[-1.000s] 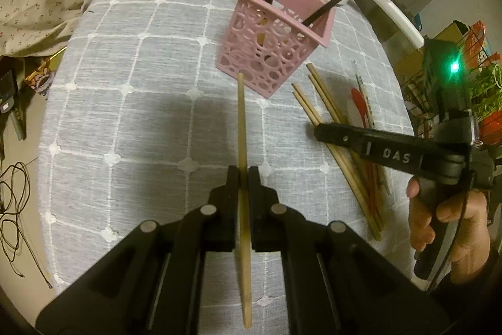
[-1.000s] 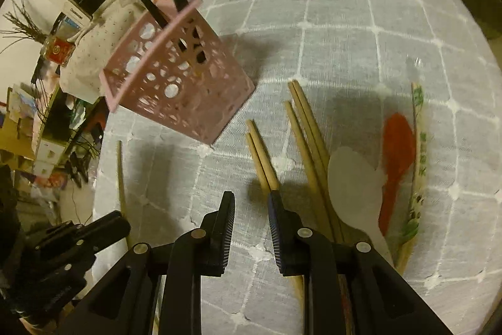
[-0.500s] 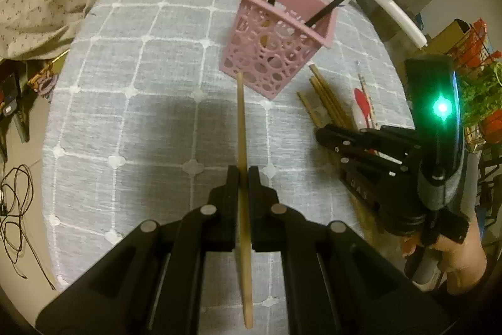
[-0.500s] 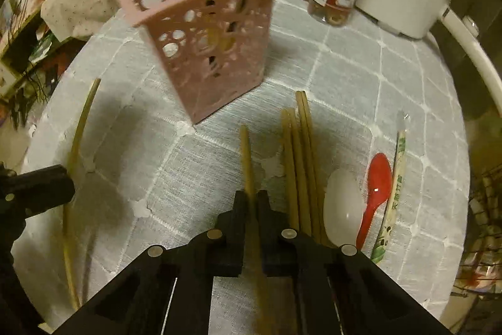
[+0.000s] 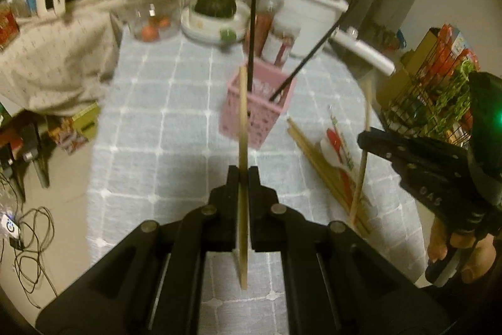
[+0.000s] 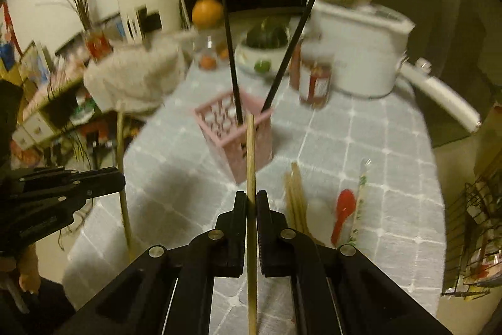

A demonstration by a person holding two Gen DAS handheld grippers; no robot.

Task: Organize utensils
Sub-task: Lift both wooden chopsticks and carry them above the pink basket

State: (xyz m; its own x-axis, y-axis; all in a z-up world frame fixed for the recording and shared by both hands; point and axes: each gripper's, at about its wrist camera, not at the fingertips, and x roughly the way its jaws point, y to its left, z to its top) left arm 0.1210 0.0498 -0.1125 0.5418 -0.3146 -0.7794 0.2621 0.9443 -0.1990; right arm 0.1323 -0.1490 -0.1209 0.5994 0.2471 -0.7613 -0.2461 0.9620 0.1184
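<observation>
My left gripper [image 5: 243,175] is shut on a wooden chopstick [image 5: 242,121] and holds it above the table, short of the pink perforated holder [image 5: 255,109]. The holder has two black chopsticks [image 5: 252,21] in it. My right gripper [image 6: 251,200] is shut on another wooden chopstick [image 6: 250,153], also lifted, with the holder [image 6: 235,131] ahead of it. Several wooden chopsticks [image 6: 295,197], a red spoon [image 6: 343,209], a white spoon [image 6: 317,212] and a wrapped chopstick pair [image 6: 360,197] lie on the grey checked tablecloth [image 6: 360,153] right of the holder.
At the back of the table stand a white rice cooker [image 6: 360,52], jars [image 6: 313,80], a bowl with a dark squash [image 5: 216,11] and a glass jar with fruit [image 5: 153,21]. A cloth-covered thing [image 5: 53,62] lies at the left. A wire rack [image 5: 433,96] stands right of the table.
Both grippers have risen from the table, each with a wooden chopstick. The right gripper closed on its chopstick within the last second. Both views now look more level at the holder.
</observation>
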